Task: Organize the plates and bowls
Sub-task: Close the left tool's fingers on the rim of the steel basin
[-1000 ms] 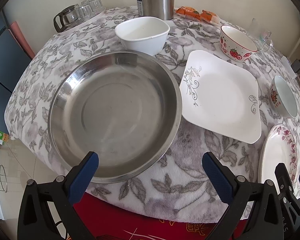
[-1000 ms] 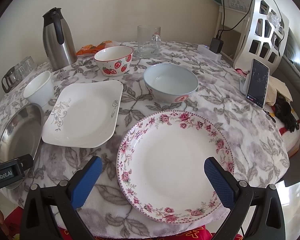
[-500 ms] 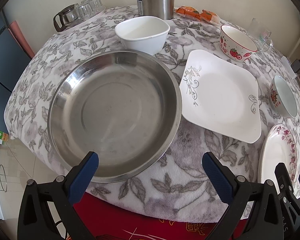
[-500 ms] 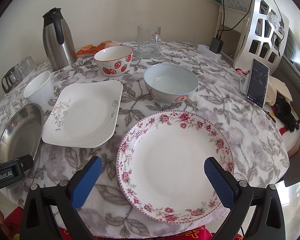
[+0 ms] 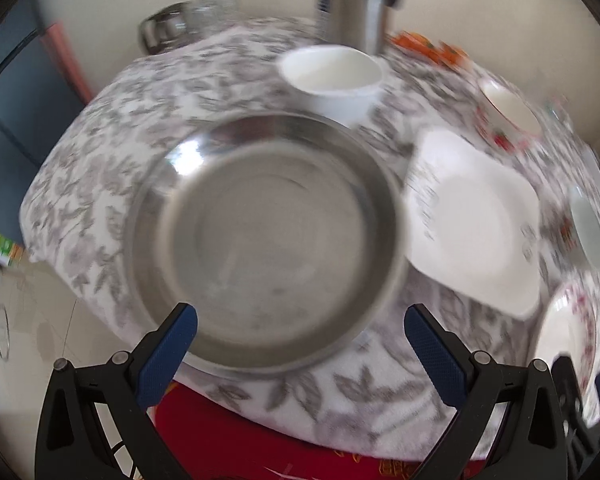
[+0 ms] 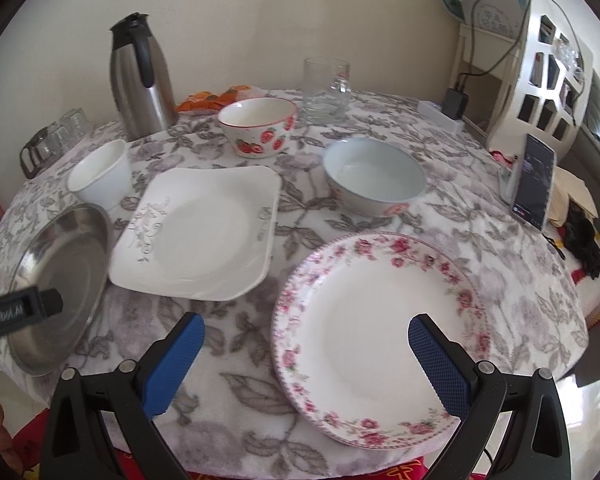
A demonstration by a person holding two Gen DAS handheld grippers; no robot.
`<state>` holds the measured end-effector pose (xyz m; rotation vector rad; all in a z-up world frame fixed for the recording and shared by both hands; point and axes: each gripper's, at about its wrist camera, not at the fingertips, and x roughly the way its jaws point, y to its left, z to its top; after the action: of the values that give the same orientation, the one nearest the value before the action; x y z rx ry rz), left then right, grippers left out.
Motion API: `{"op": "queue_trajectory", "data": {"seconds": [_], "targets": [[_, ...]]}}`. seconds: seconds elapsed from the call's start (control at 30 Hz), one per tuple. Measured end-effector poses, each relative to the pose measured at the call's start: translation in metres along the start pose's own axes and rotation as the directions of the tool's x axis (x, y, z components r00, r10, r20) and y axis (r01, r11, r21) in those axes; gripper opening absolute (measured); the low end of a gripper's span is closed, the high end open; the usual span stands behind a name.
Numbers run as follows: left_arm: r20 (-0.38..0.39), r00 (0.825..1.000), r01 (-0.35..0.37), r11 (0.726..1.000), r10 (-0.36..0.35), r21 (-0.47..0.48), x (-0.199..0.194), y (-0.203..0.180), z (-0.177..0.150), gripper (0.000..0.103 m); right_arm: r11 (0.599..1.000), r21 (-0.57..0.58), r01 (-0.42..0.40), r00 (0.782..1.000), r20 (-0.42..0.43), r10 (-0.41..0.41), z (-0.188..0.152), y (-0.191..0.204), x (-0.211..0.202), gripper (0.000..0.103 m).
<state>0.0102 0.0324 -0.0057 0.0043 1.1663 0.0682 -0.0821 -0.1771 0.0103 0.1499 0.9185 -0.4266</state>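
Gaping wide and empty, the left gripper [image 5: 300,338] has its jaws straddling the near rim of the steel basin [image 5: 266,240]. Against half a second ago this view is smeared and the basin sits higher, so the gripper has started moving; likely the opening reach. The right gripper [image 6: 306,346] is also spread and empty, over the floral plate's [image 6: 374,336] near edge, view barely changed. Beyond on the desk [image 6: 512,280]: square plate [image 6: 198,234], white bowl [image 6: 100,176], strawberry bowl [image 6: 258,126], pale blue bowl [image 6: 374,182]. Nothing stacked yet.
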Motion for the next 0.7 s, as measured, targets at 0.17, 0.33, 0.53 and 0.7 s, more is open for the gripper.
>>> {"op": "queue_trajectory", "data": {"seconds": [0.17, 0.33, 0.53, 0.7], "targets": [[0.011, 1.0, -0.009, 0.986, 0.011, -0.169, 0.004, 0.048, 0.014, 0.103, 0.997, -0.017, -0.077, 0.997, -0.02, 0.076, 0.002, 0.027, 0.004, 0.103], [0.016, 1.0, 0.021, 0.946, -0.016, -0.324, 0.012, 0.096, 0.021, 0.103, 0.988, -0.018, -0.153, 0.988, -0.03, 0.152, 0.002, 0.055, 0.011, 0.103], [0.017, 1.0, 0.012, 0.914, -0.005, -0.407, 0.021, 0.131, 0.024, 0.103, 0.97, -0.033, -0.24, 0.971, -0.031, 0.239, 0.001, 0.088, 0.02, 0.103], [0.042, 0.999, 0.023, 0.911, -0.006, -0.412, 0.03, 0.146, 0.03, 0.103, 0.943, -0.028, -0.332, 0.942, -0.048, 0.331, 0.003, 0.107, 0.031, 0.103]]}}
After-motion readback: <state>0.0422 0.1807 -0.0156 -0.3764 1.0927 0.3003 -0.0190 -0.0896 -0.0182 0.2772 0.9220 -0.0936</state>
